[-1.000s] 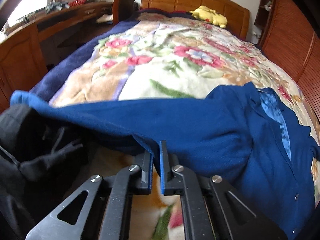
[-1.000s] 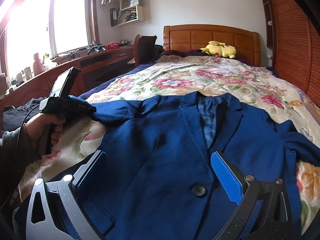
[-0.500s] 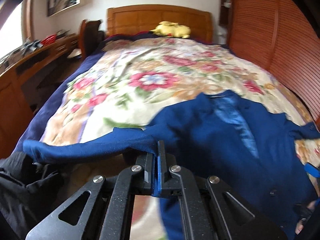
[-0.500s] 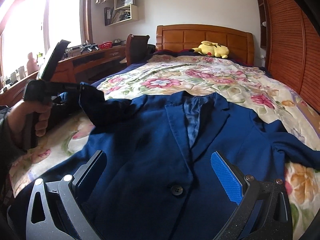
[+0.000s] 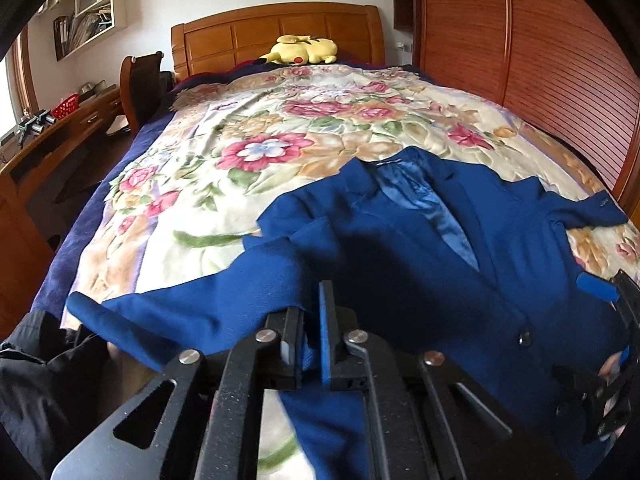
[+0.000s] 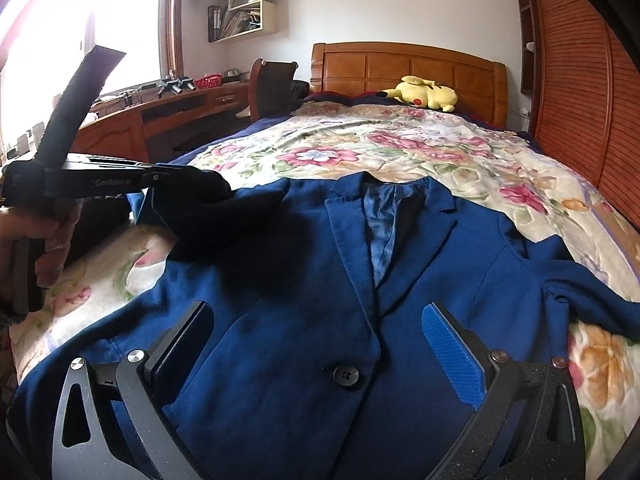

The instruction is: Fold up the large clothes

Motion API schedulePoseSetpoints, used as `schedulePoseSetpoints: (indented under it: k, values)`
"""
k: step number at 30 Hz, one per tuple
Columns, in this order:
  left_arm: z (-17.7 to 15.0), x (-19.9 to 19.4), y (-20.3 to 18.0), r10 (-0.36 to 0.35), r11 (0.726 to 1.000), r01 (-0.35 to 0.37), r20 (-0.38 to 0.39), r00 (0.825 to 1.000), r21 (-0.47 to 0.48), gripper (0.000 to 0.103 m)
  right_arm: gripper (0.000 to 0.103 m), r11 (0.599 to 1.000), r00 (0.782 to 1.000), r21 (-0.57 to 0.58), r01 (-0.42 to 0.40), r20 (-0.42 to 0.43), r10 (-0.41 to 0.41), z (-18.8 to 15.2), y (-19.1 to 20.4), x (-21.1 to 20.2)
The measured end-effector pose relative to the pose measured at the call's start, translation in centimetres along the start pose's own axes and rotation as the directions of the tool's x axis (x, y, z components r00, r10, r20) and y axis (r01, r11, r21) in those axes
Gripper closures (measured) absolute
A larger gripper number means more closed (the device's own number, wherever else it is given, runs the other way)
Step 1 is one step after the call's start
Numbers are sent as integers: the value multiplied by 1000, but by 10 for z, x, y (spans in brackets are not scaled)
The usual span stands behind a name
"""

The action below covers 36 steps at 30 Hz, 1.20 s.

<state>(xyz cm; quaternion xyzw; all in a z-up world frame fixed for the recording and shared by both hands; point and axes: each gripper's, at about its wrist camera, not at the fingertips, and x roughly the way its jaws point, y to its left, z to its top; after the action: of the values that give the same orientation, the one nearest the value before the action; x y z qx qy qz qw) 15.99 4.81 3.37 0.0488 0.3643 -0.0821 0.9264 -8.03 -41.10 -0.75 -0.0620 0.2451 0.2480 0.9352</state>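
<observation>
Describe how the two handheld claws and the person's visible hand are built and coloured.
Both are matte black, speckled frames with triangular cut-outs and silver round pivot bolts. The left claw has one blue ribbed pad and one dark pad; the right claw likewise has a blue textured pad and a black one. In the right wrist view the left tool's black body carries small white lettering. A dark sleeve edge shows at the hand.
</observation>
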Motion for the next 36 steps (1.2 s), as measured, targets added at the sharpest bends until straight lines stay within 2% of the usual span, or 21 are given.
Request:
schedulePoseSetpoints:
  k: [1, 3, 9, 11, 14, 16, 18, 21, 24, 27, 30, 36]
  values:
    - [-1, -4, 6, -5, 1000, 5, 3, 1000, -4, 87, 0, 1000, 1000, -1, 0, -1, 0, 0, 0, 0]
    - [-2, -9, 14, -11, 1000, 11, 13, 1000, -16, 68, 0, 1000, 1000, -6, 3, -2, -3, 0, 0, -1]
    - [-4, -6, 47, -1, 997, 0, -8, 1000, -81, 39, 0, 1000, 1000, -11, 2, -9, -2, 1, 0, 2]
    - [-8, -8, 55, -7, 995, 8, 4, 1000, -103, 37, 0, 1000, 1000, -15, 2, -12, -3, 1, 0, 2]
    - [-11, -18, 58, -64, 991, 69, 40, 997, -117, 36, 0, 1000, 1000, -21, 0, -14, -1, 1, 0, 2]
    - [-10, -30, 56, -102, 989, 110, 76, 992, -103, 35, 0, 1000, 1000, -21, -1, -16, 0, 1, 0, 2]
    - [-8, -39, 52, -110, 990, 118, 98, 989, -80, 35, 0, 1000, 1000, -22, -2, -19, 1, 2, -1, 3]
    - [-4, -50, 51, -83, 993, 92, 127, 988, -72, 35, 0, 1000, 1000, -26, 0, -22, -1, 1, 0, 3]
    - [-3, -47, 56, -33, 995, 44, 118, 992, -90, 35, 0, 999, 1000, -33, 4, -19, -4, 1, 0, 2]
    - [-8, -34, 68, 30, 993, -20, 88, 996, -113, 35, 0, 999, 1000, -32, 0, -17, 0, 1, 1, 1]
    - [-19, -15, 84, 122, 986, -116, 48, 991, -122, 35, 0, 999, 1000, -36, -4, -16, 4, 1, 2, 0]
    - [-44, 18, 112, 181, 967, -186, -44, 983, -176, 35, 0, 999, 1000, -46, -12, -16, 12, 0, 4, -1]
